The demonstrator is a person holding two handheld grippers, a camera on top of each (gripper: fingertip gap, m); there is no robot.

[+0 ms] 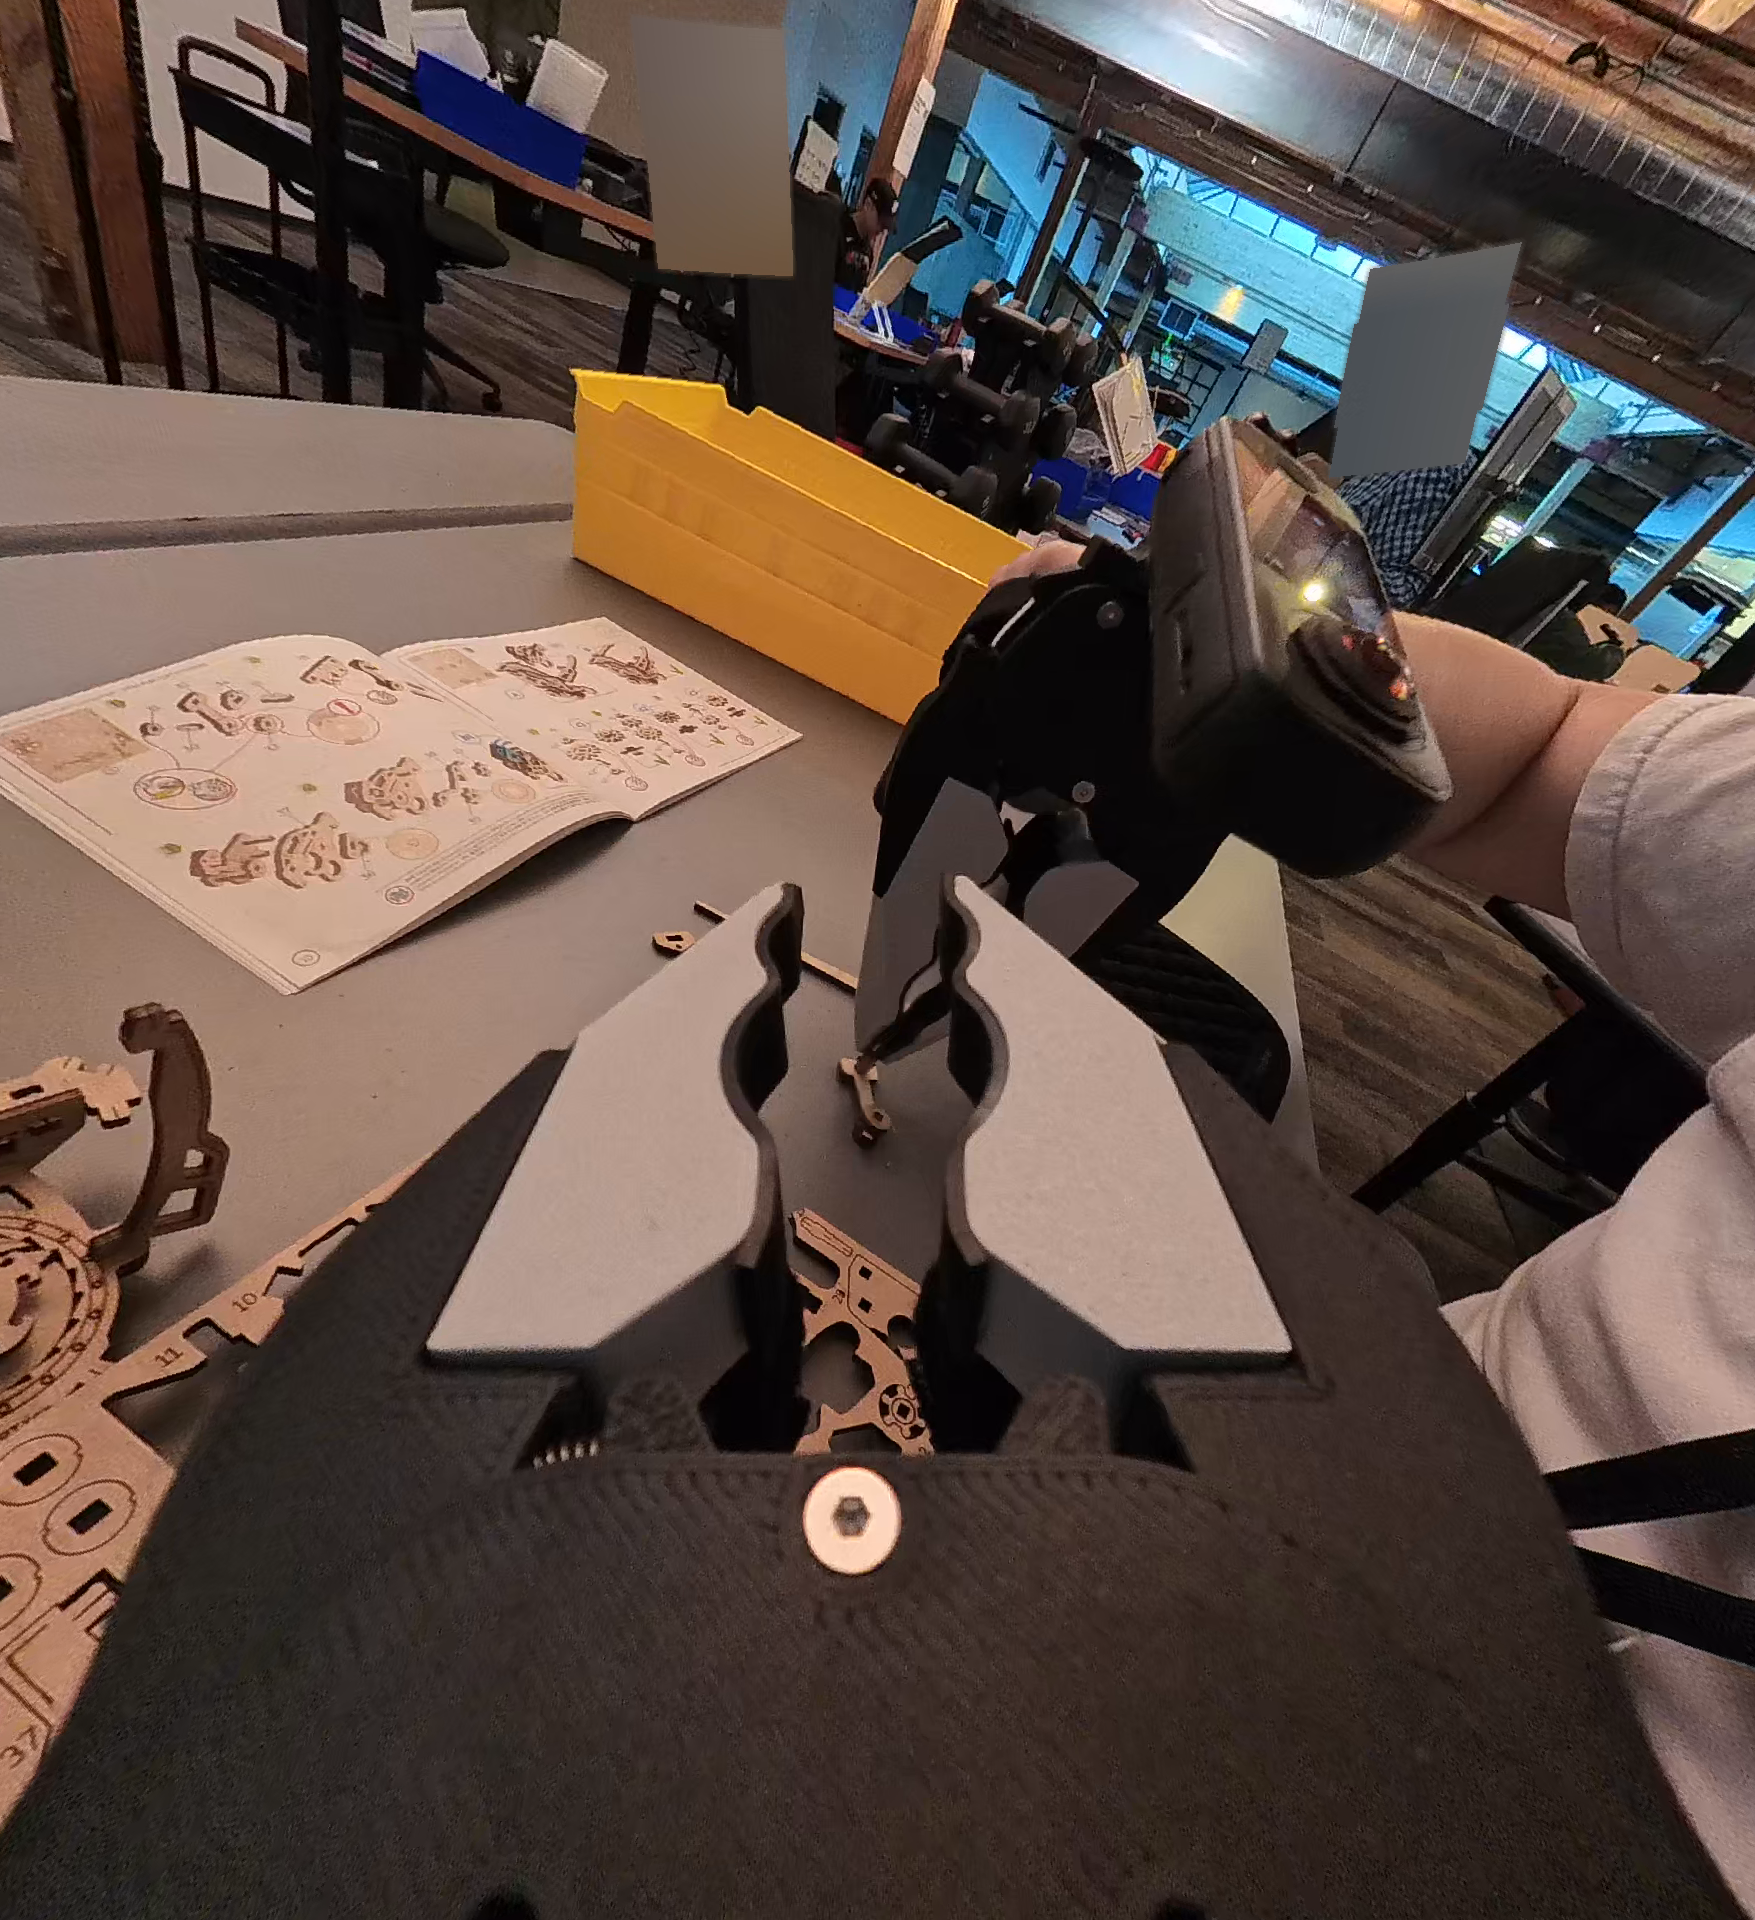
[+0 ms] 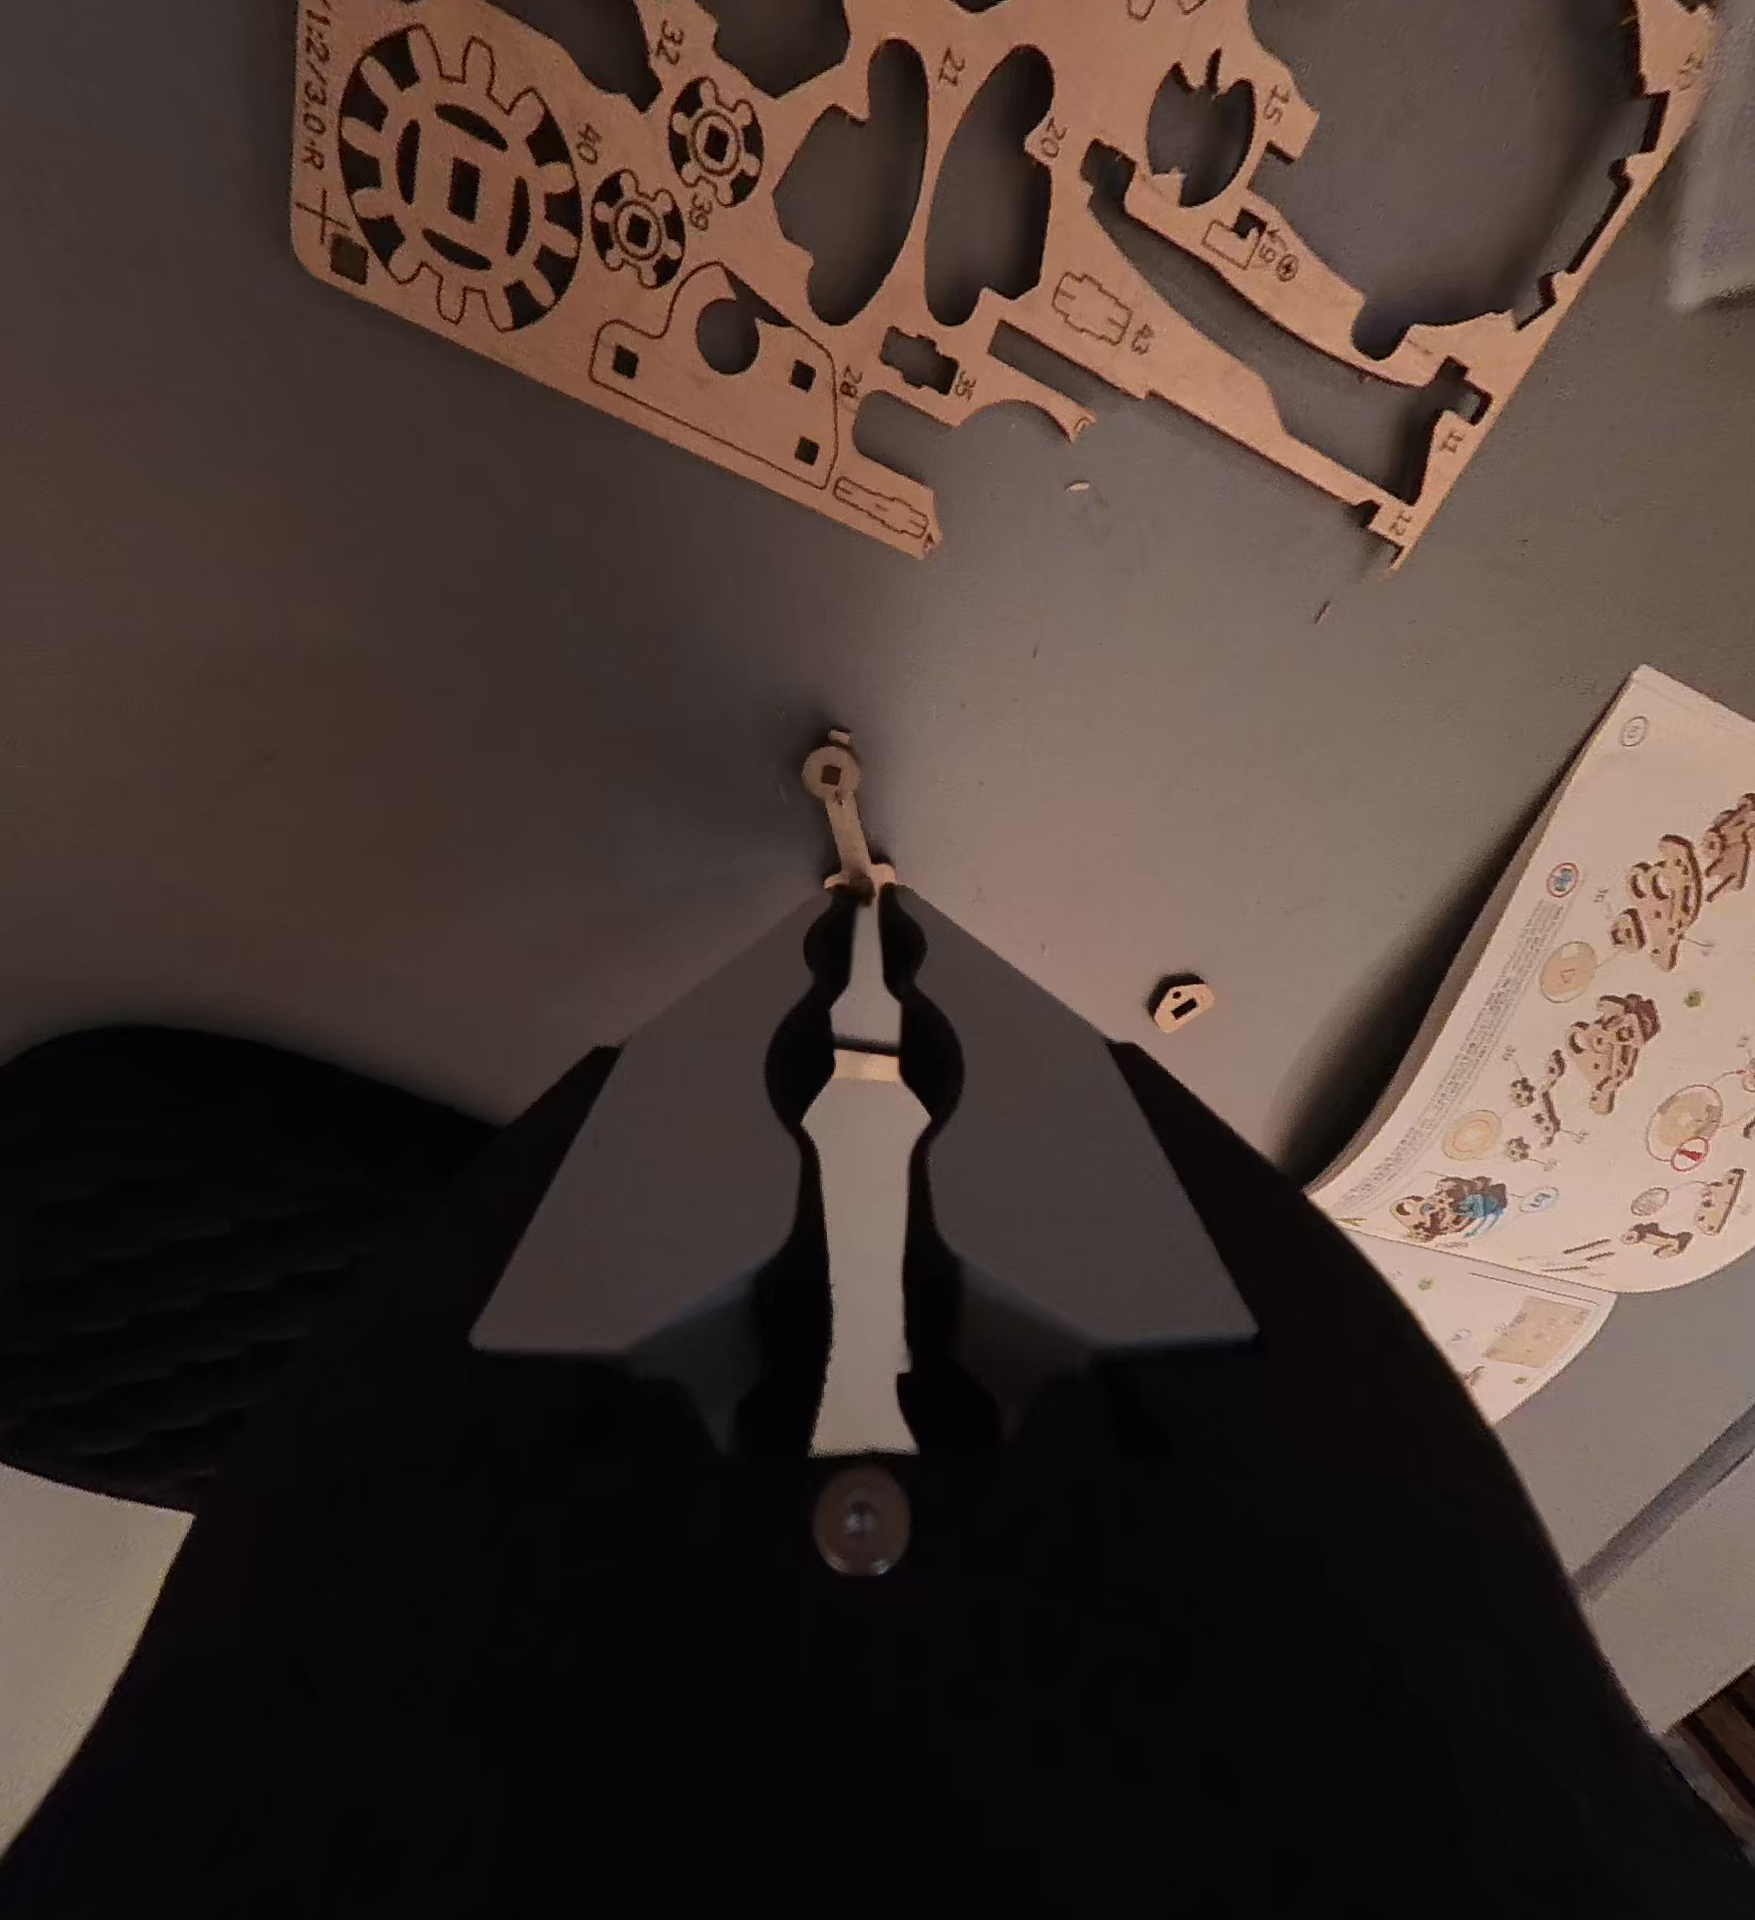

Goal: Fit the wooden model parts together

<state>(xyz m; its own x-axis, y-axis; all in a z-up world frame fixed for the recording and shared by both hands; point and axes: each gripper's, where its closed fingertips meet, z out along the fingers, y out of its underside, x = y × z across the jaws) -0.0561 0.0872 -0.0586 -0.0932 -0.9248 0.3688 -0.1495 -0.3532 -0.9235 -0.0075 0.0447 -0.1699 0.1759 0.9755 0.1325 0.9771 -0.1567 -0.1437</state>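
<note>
Pinching a small wooden lever at the tip of the right gripper (image 2: 860,896), above the grey surface (image 2: 333,675).

A yellow bin (image 1: 779,530) is seen at the far side of the surface, with an open instruction booklet (image 1: 364,769) nearer. A laser-cut wooden sheet (image 2: 852,260), many parts already punched out, lies flat beyond the right gripper. A partly built wooden model (image 1: 42,1195) sits at the left. The left gripper (image 1: 865,935) is held released, its jaws apart with nothing between them. The right jaws are clenched on the lever (image 2: 842,810), which sticks out forward from the tips, its far end at the surface. A tiny loose wooden piece (image 2: 1182,1004) lies near the booklet.
</note>
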